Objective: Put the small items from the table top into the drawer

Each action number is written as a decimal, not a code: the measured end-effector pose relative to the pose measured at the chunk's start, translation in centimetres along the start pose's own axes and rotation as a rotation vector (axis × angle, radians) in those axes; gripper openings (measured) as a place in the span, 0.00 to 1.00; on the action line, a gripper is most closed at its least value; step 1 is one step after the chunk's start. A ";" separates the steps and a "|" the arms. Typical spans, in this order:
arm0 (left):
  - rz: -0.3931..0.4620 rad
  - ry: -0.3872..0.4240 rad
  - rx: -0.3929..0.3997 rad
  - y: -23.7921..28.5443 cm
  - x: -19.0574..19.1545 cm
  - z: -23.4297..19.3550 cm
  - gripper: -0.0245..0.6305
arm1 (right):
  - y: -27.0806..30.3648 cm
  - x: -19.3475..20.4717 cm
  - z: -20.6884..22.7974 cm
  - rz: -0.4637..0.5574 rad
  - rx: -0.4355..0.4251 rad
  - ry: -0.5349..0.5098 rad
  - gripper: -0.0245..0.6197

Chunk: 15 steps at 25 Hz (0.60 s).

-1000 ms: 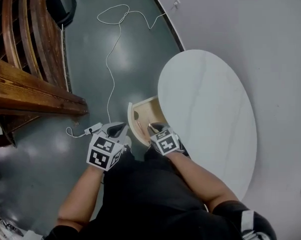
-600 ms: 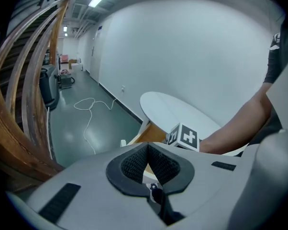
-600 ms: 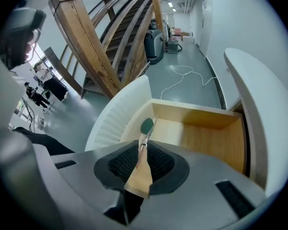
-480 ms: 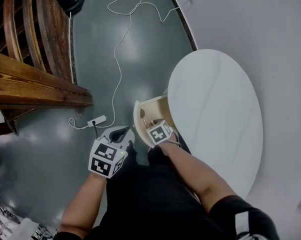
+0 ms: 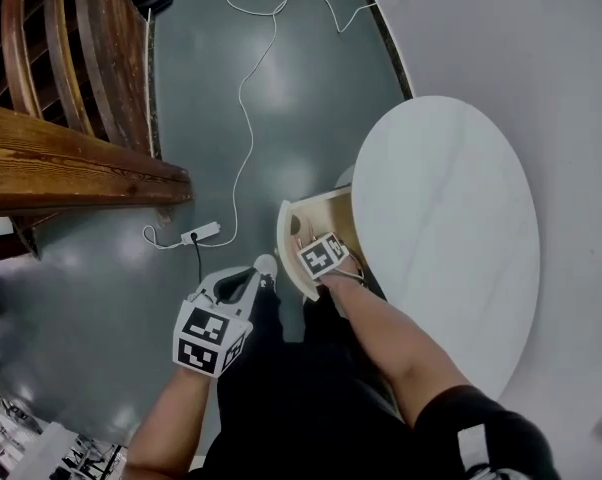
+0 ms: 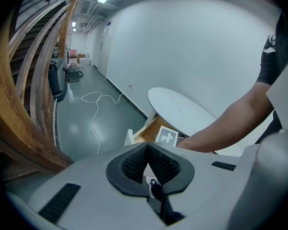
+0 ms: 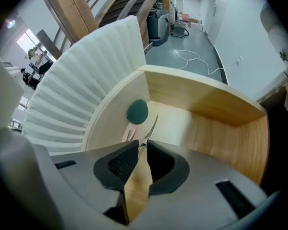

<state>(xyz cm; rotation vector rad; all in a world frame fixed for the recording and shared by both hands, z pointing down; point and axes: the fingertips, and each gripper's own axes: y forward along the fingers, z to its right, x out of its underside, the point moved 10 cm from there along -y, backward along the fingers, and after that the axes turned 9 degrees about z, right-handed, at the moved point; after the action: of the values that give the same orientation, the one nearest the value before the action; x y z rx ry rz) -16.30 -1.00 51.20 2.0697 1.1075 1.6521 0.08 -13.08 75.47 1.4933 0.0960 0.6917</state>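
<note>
The right gripper (image 7: 143, 145) clamps a flat wooden-handled, metal-tipped tool (image 7: 137, 183) over the open pale wooden drawer (image 7: 220, 128); left of the drawer, the left gripper (image 6: 147, 150) has its jaws pressed together.

Both arms lowered, grippers pointing forward.
Jaws of the left gripper (image 5: 262, 267) meet, empty; the right gripper (image 5: 306, 240), on a bare forearm (image 5: 381, 330), clamps a thin tool (image 7: 151, 127).

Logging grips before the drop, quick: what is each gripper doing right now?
Left gripper: shut, nothing seen between its jaws.
Right gripper: shut on a thin metal piece, held over the open drawer.
</note>
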 end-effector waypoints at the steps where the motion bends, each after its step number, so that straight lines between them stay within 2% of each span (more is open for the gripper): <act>1: -0.002 -0.003 -0.002 0.0 0.1 0.0 0.06 | 0.3 0.2 0.1 -0.010 -0.005 0.002 0.12; 9: -0.016 -0.008 0.010 -0.3 0.7 -0.8 0.06 | 1.3 0.1 0.0 -0.036 0.006 0.009 0.13; 15: -0.019 0.009 0.019 -0.2 0.6 -1.1 0.06 | 0.6 0.3 -0.2 -0.016 0.014 0.031 0.15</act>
<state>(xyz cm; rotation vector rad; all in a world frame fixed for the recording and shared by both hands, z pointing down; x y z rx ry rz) -17.36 -0.76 51.81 2.0584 1.1462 1.6493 0.01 -12.77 76.09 1.4940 0.1366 0.7025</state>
